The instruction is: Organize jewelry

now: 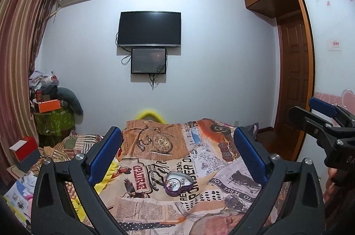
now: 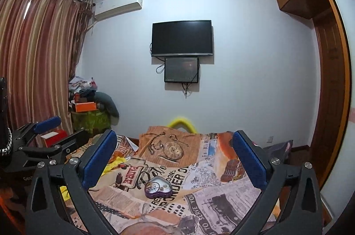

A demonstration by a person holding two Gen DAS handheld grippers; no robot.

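Plainly, the scene by parts:
Tin: one heart-shaped purple tin [image 1: 178, 184], lidless, sits mid-bedspread [image 1: 221, 190], within both tools' reach.
Jewelry: small rings and trinkets [image 1: 176, 182] lie inside the tin; too small to count.
Left gripper [image 1: 177, 159]: fingers spread wide, empty, raised above the tin.
Right gripper [image 2: 175, 159]: likewise spread, holding nothing.
Stage: fits sorted or unsorted alike.
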